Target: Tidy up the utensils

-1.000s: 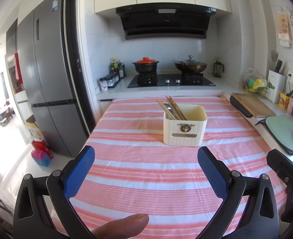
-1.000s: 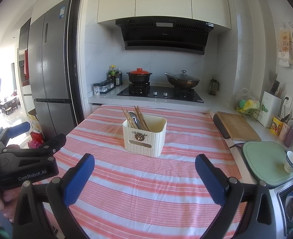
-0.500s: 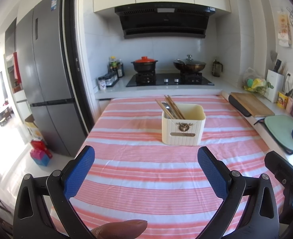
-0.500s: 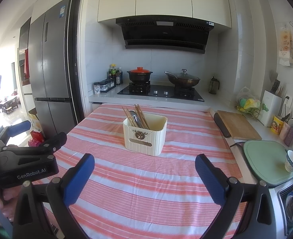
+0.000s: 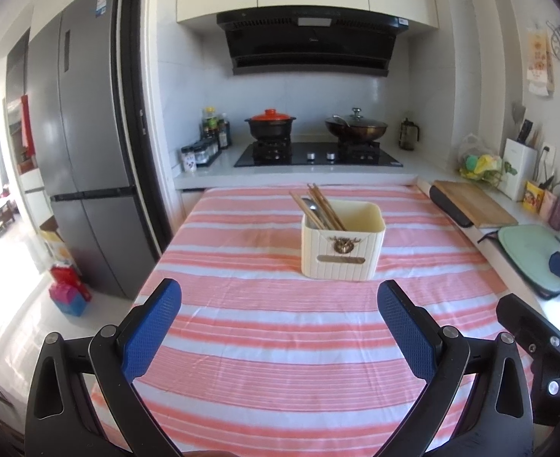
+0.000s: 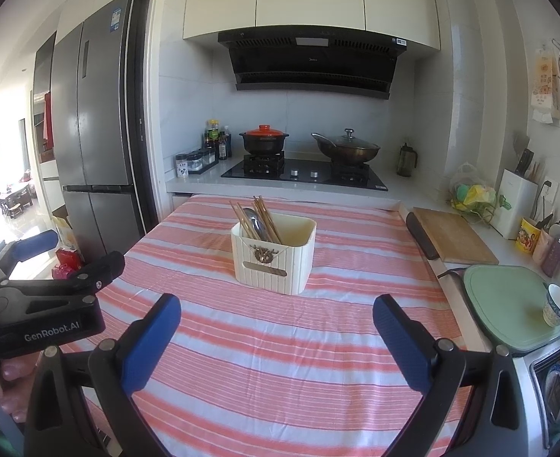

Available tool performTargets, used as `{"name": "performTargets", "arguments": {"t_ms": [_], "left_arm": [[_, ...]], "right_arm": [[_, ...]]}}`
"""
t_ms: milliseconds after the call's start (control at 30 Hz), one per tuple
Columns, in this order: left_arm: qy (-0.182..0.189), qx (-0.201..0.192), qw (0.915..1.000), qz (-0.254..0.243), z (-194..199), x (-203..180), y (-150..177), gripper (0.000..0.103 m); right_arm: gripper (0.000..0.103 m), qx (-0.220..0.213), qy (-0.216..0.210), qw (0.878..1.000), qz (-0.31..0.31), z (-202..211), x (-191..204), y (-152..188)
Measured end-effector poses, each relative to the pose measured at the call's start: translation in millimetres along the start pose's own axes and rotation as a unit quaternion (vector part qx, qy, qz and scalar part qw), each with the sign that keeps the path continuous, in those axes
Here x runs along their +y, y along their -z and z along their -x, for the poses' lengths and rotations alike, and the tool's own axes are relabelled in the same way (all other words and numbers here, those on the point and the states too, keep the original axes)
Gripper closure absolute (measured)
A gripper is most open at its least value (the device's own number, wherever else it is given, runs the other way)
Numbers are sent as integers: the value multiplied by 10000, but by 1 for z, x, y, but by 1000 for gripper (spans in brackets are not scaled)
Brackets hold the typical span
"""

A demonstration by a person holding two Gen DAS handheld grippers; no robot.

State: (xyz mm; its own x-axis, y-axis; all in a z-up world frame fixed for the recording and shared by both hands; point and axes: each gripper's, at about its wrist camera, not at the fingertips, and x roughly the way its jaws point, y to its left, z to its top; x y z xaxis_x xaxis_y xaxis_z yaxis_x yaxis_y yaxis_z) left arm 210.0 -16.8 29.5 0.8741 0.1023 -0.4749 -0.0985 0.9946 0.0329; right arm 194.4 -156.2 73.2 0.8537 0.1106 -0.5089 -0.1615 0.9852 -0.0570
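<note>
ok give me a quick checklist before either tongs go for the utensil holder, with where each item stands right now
1. Left tongs open: ok, blue pads spread wide, nothing between them.
2. Right tongs open: ok, likewise spread and holding nothing.
3. Cream utensil holder upright on the striped tablecloth: ok, it stands level near the middle.
4. Utensils reachable: ok, chopsticks and a metal spoon lean out of the holder's left side.
5. Path clear: ok, only bare cloth lies between both tongs and the holder.
6. Loose utensils left to sort: cannot tell, none show on the cloth, and the holder's right half looks empty from here.
</note>
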Motion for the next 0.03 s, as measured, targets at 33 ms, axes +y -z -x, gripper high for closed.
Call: {"name": "performTargets", "arguments": {"t_ms": [33], "left_arm": [[-4,0,10000,2,0,0,-1,0]], "right_arm": [[0,8,7,10000,-3,-1,-1,0]]}}
